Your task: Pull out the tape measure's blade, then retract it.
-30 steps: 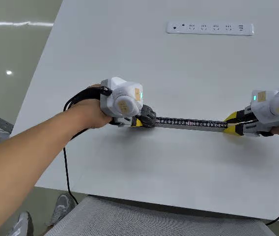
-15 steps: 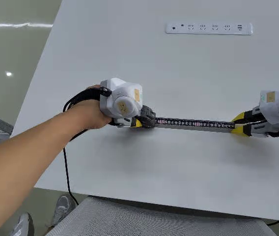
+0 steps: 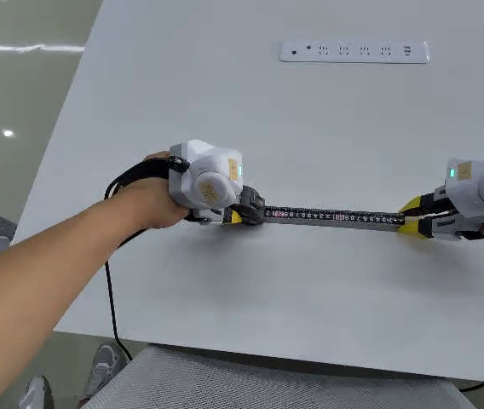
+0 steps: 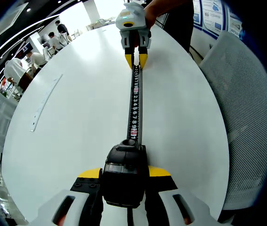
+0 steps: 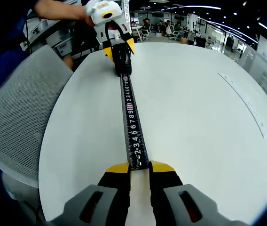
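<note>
My left gripper is left of centre on the flat white bench. Its yellow-tipped fingers are clamped on both sides of the black plastic tape measure case, which rests on the bench top. The black metal blade with white numbers is pulled out. It runs right from the case, low over the surface, to my right gripper. The right fingers, also yellow-tipped, are closed on the blade's end. The grippers face each other, well apart.

On the far side of the bench lies a long white power strip, well apart from the tape. A thin black cable hangs off the near-left edge, below my forearm. A grey mesh chair sits against the near edge. Left of the bench is a glossy grey-green floor with light glare.

The right gripper view shows an open office past the bench, with desks, seated people and bright ceiling light strips.
</note>
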The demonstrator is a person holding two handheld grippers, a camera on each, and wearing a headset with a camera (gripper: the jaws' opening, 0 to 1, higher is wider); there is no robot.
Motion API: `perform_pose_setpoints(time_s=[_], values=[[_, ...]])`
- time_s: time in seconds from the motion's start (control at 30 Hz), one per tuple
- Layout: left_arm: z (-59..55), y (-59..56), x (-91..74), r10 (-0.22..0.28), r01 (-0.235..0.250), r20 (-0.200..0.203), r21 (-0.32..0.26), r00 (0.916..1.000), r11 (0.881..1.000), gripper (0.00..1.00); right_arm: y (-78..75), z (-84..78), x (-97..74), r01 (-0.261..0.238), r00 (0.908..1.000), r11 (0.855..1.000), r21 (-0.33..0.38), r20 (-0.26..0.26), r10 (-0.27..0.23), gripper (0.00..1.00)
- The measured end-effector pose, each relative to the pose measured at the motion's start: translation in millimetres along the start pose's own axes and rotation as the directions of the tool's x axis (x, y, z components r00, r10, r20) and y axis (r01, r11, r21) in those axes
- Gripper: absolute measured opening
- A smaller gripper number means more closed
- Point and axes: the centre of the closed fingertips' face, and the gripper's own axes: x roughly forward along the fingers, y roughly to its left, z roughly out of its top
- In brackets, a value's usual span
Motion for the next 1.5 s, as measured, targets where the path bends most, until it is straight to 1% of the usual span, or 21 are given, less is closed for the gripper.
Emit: perform_pose_setpoints(time_s=[0.27,0.33,0.47,0.57,0.6,0.67,0.7,0.77,0.8,0.83,0.87,0.93,1.0,1.1,1.2,1.27,1.33,1.37,1.43,1.47,1.5], values=[[-0.8,1.0,2.3,0.005,-0.005,0.011,-0.003,0.9999,1.0,0.31,0.3,0.1,-0.4,0.006,0.9997,1.0,-0.028,-0.023,-0.007,0.12],[-1.0,1.3,2.6,0.009,-0.009,0.011,-0.003,0.9999,1.0,0.32,-0.1,0.1,-1.2,0.021,0.9993,0.999,-0.04,-0.03,-0.022,0.12],[-0.6,1.6,2.2,0.016,-0.016,0.012,-0.012,0.9998,1.0,0.32,1.4,0.7,-1.0,0.031,0.9985,0.998,-0.048,-0.044,-0.033,0.13],[-0.6,1.6,1.3,0.029,-0.029,0.01,-0.029,0.9995,0.999,0.33,0.9,1.8,-0.7,0.04,0.9981,0.998,-0.047,-0.045,-0.042,0.13],[0.9,1.1,0.9,0.035,-0.034,0.019,-0.052,0.9992,0.998,0.33,1.0,2.6,-0.4,0.044,0.9979,0.998,-0.047,-0.045,-0.046,0.13],[0.2,0.1,0.6,0.036,-0.036,0.014,-0.05,0.9992,0.998,0.36,0.2,3.6,0.4,0.051,0.9976,0.998,-0.039,-0.044,-0.053,0.14],[-0.4,-0.5,0.5,0.039,-0.038,0.011,-0.053,0.9992,0.998,0.38,-0.2,3.9,0.5,0.058,0.9974,0.998,-0.024,-0.043,-0.059,0.14],[1.7,-2.9,-1.4,0.039,-0.036,0.025,-0.096,0.9989,0.995,0.42,-0.5,4.1,0.4,0.062,0.9971,0.998,-0.013,-0.044,-0.062,0.14],[0.7,-4.8,-3.2,0.031,-0.03,0.015,-0.101,0.9994,0.994,0.45,-0.9,4.0,0.2,0.065,0.9968,0.998,-0.004,-0.046,-0.066,0.14],[0.7,-5.2,-4.1,0.034,-0.033,0.013,-0.102,0.9993,0.994,0.47,-1.2,4.0,0.0,0.069,0.9965,0.998,0.0,-0.048,-0.069,0.15],[1.3,-4.8,-5.8,0.049,-0.047,0.015,-0.11,0.9987,0.993,0.49,-2.0,3.8,-0.4,0.077,0.9957,0.997,0.006,-0.051,-0.077,0.17],[1.4,-3.2,-8.7,0.072,-0.069,0.016,-0.143,0.9973,0.987,0.51,-2.2,3.4,-0.9,0.085,0.9949,0.996,0.014,-0.056,-0.084,0.2],[-0.6,-3.3,-12.7,0.089,-0.086,0.006,-0.199,0.996,0.976,0.53,-0.4,3.1,-1.3,0.089,0.9944,0.996,0.025,-0.059,-0.088,0.23],[-0.6,-3.6,-20.4,0.113,-0.11,0.003,-0.216,0.9936,0.97,0.57,3.1,2.6,-2.7,0.098,0.9935,0.994,0.044,-0.062,-0.095,0.26],[-3.5,-7.0,-25.2,0.129,-0.124,0.001,-0.255,0.9917,0.959,0.59,7.0,4.4,-6.4,0.11,0.9934,0.991,0.079,-0.043,-0.107,0.28],[-5.7,-11.3,-28.4,0.132,-0.128,-0.004,-0.268,0.9912,0.955,0.59,6.7,3.5,-8.5,0.125,0.9921,0.986,0.111,-0.028,-0.123,0.29],[-7.2,-13.7,-31.7,0.152,-0.147,-0.007,-0.296,0.9884,0.944,0.62,8.3,5.2,-11.9,0.14,0.9901,0.977,0.161,-0.01,-0.14,0.31],[-7.5,-15.8,-33.7,0.154,-0.148,-0.005,-0.31,0.9881,0.939,0.63,8.8,6.0,-14.6,0.15,0.9883,0.972,0.181,-0.002,-0.152,0.33],[-8.2,-17.8,-36.6,0.168,-0.16,-0.006,-0.342,0.9858,0.926,0.65,10.0,7.8,-18.0,0.161,0.9858,0.963,0.216,0.012,-0.168,0.36],[-8.6,-19.3,-38.9,0.177,-0.168,-0.006,-0.35,0.9842,0.922,0.66,11.5,8.9,-20.7,0.167,0.9841,0.958,0.235,0.018,-0.176,0.38],[-8.8,-20.5,-40.4,0.183,-0.173,-0.007,-0.367,0.983,0.914,0.66,12.8,9.6,-22.4,0.168,0.9836,0.954,0.247,0.023,-0.179,0.4]])
